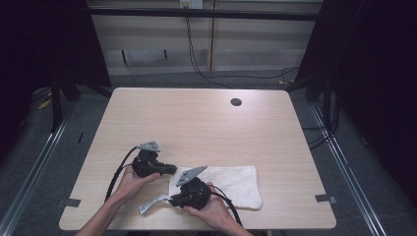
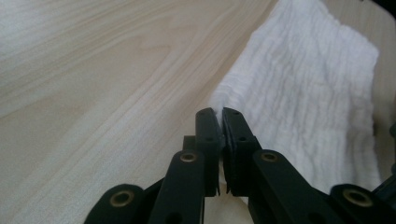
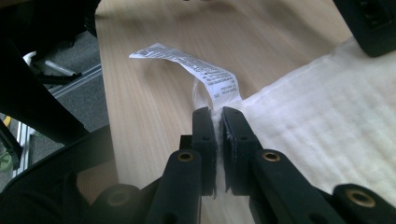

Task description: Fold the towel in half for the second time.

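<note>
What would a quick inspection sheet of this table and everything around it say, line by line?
Surface: light wooden table, with a small dark round hole near its far edge.
Job's things: white ribbed cloth towel lying flat near the front edge; its white printed care label sticks out at one corner.
Clutter: nothing seen.
Grippers: left gripper shut on the towel's edge; right gripper shut on the towel's corner beside the label.
Cables: a black cable trails from the left gripper; black wall cable hangs behind the table.
Surroundings: grey floor, pale panelled wall, dark curtains either side.
</note>
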A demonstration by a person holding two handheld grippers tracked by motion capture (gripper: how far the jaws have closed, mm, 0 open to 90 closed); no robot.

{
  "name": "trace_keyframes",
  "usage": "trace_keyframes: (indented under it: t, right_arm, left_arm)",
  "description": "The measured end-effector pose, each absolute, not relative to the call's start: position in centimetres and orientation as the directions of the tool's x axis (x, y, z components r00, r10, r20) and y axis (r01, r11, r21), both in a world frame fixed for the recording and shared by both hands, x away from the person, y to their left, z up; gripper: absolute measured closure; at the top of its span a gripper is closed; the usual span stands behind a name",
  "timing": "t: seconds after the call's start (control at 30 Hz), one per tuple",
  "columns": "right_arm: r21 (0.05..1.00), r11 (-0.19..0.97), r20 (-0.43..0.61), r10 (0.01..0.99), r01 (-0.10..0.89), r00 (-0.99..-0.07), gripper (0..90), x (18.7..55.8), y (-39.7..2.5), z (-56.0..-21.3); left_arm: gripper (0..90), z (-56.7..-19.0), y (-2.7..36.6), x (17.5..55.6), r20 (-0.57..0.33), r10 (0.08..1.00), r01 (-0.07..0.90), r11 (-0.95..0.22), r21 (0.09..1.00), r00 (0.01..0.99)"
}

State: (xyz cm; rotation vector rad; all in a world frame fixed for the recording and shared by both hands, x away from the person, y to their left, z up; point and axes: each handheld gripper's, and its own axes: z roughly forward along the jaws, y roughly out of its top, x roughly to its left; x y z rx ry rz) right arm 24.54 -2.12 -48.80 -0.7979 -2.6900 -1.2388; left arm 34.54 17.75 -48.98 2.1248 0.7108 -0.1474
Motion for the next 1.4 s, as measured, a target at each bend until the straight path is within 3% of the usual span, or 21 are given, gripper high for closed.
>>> trace_keyframes:
  t: [0.87, 1.4]
  right_arm:
    - [0.766, 0.451, 0.272, 0.418, 0.458, -0.867, 84.3, 24.5, -2.7, -45.7]
    - [0.786, 0.455, 0.234, 0.407, 0.418, -0.883, 84.4, 24.9, -1.0, -44.6]
  left_arm:
    - [85.9, -47.2, 19.4, 34.1, -0.325, 0.47, 0.533, -0.425, 0.732, 0.821]
    - [86.0, -46.3, 21.2, 34.0, -0.325, 0.502, 0.541, -0.38, 0.75, 0.802]
